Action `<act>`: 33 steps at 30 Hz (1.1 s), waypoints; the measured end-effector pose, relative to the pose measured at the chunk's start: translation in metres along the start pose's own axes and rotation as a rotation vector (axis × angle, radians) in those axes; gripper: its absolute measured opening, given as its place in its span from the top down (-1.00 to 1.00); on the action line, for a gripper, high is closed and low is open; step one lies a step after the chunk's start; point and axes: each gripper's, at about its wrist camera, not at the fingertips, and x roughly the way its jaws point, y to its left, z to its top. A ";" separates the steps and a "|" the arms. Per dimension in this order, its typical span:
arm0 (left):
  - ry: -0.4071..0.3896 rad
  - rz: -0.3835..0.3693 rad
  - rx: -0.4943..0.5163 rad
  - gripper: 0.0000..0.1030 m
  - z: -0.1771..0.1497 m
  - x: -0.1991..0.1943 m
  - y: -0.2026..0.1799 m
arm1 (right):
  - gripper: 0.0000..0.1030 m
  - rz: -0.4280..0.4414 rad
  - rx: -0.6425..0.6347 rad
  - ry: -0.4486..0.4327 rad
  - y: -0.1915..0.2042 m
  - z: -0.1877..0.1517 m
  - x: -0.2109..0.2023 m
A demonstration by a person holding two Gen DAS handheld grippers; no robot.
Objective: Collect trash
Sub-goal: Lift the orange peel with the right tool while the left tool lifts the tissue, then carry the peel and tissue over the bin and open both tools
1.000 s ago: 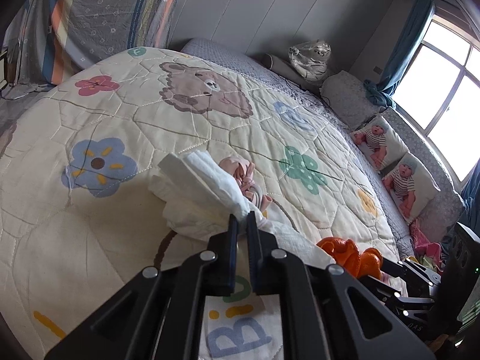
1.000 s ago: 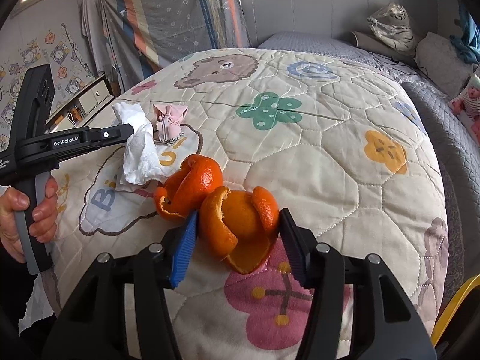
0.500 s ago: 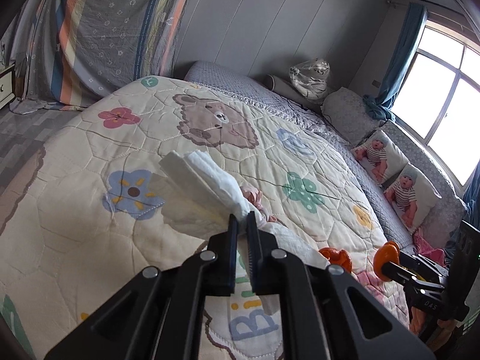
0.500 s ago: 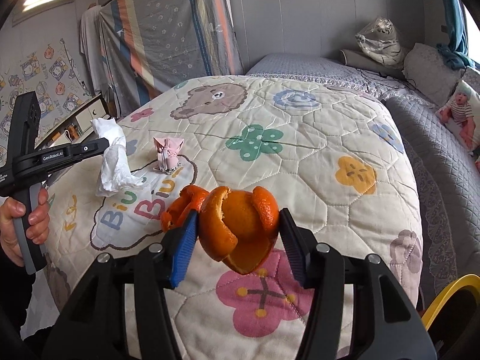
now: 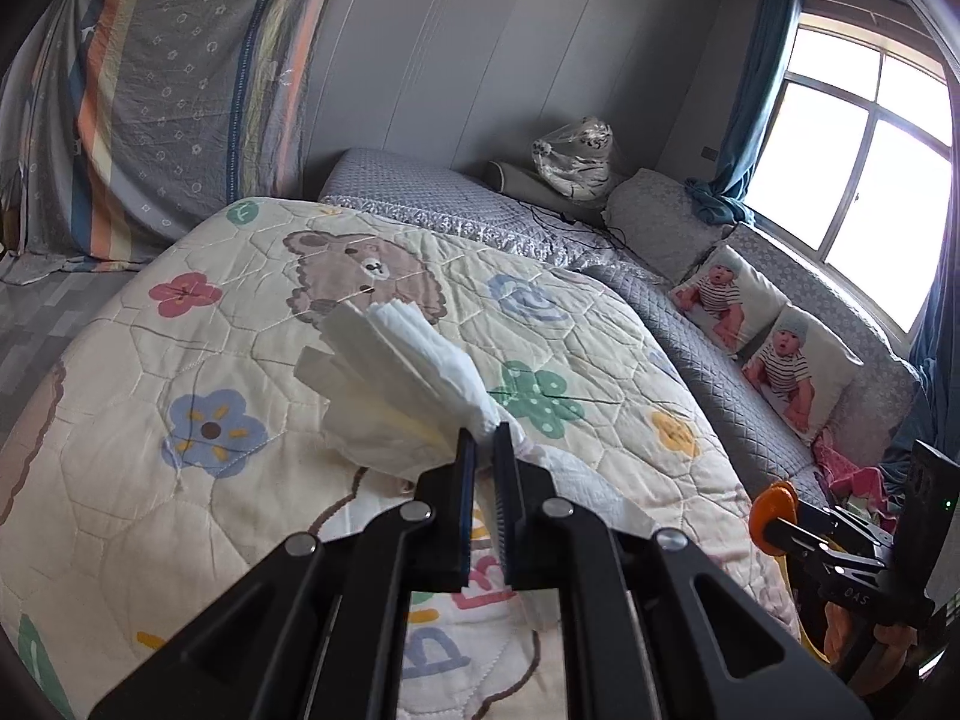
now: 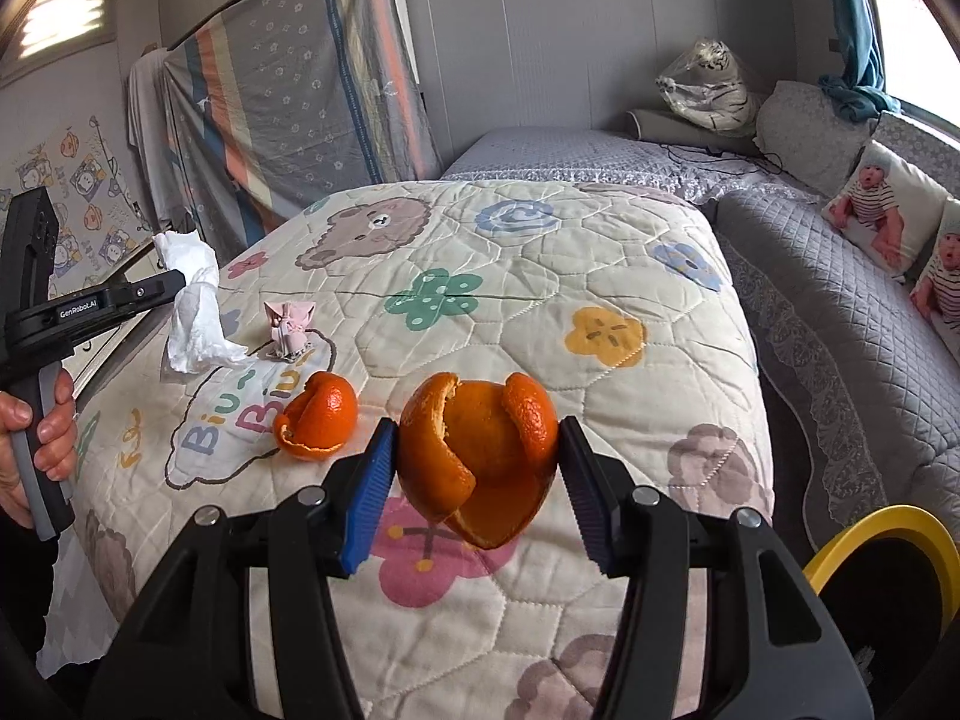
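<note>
Over the bed: both tools hang above the patterned quilt (image 6: 540, 252), each loaded.
Left tool (image 5: 485, 450): pressed together on a white tissue (image 5: 408, 384), lifted clear of the quilt.
Right tool (image 6: 477, 456): pinching a cupped orange peel (image 6: 480, 450) between its blue pads.
Left behind: a second peel piece (image 6: 318, 417) and a pink wrapper (image 6: 290, 327) on the quilt.
Key relation: a yellow rim (image 6: 888, 534), probably the bin, lies low on the right tool's side, so the right hand is nearer.
</note>
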 end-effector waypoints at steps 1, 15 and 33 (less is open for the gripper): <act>0.002 -0.010 0.013 0.89 0.001 0.001 -0.008 | 0.00 -0.008 0.006 -0.005 -0.005 -0.001 -0.004; 0.051 -0.182 0.172 0.89 0.002 0.034 -0.117 | 0.00 -0.177 0.128 -0.064 -0.080 -0.027 -0.056; 0.151 -0.392 0.401 0.89 -0.038 0.074 -0.277 | 0.00 -0.410 0.272 -0.048 -0.160 -0.086 -0.105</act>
